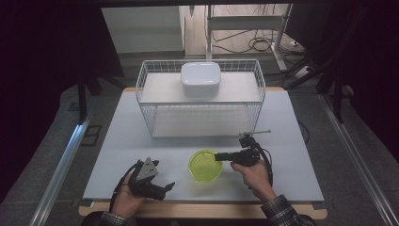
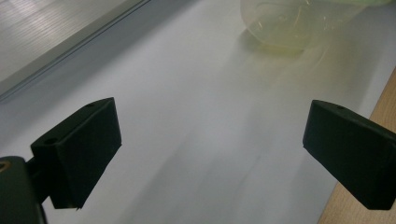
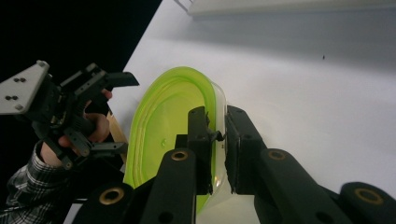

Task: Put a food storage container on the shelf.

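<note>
Clamping the near rim of a yellow-green translucent bowl (image 1: 205, 165), the right hand-held gripper (image 1: 220, 156) reaches in from the bowl's right side, one jaw inside the wall and the other outside, as its own view makes plain (image 3: 217, 140). The bowl (image 3: 166, 126) sits on the pale worktop (image 1: 291, 155) toward its front edge, between the two hands. The left hand-held gripper (image 1: 167, 187) is held low at the front left of the worktop, near the bowl but apart from it, its jaws spread wide with nothing between them; in its own view (image 2: 212, 156) the bowl (image 2: 294, 23) shows beyond the jaws at the top, over bare worktop (image 2: 196, 116). Farther back stands a white wire rack (image 1: 150, 89) with two shelves, and a white lidded container (image 1: 201, 79) rests on its upper shelf, well apart from both grippers.
</note>
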Tool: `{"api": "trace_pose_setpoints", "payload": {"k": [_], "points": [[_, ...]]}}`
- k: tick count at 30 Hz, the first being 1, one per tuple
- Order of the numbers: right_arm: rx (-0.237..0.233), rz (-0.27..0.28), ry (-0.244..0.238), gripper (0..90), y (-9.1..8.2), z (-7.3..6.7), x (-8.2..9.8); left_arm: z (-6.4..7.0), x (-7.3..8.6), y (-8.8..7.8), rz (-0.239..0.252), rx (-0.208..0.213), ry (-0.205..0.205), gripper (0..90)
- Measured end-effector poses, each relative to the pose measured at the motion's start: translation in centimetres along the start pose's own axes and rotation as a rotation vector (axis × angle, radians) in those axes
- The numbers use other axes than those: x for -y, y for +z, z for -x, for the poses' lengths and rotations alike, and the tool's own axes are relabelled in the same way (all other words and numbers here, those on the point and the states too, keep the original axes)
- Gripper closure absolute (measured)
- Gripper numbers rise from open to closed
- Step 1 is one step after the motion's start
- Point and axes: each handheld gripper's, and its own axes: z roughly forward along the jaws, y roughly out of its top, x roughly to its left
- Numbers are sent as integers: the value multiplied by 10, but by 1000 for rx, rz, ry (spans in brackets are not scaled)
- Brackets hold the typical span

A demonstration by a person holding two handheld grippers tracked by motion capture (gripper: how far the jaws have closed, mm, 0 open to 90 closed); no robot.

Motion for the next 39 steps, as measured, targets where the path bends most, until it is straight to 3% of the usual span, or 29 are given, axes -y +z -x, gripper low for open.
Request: {"api": "trace_pose_setpoints", "payload": {"k": [13, 39], "points": [[-19, 66, -20, 816, -20, -13, -20, -3, 0, -3, 27, -9, -24, 38], [-57, 169, -62, 815, -60, -53, -80, -3, 0, -3, 18, -9, -14, 38]]}}
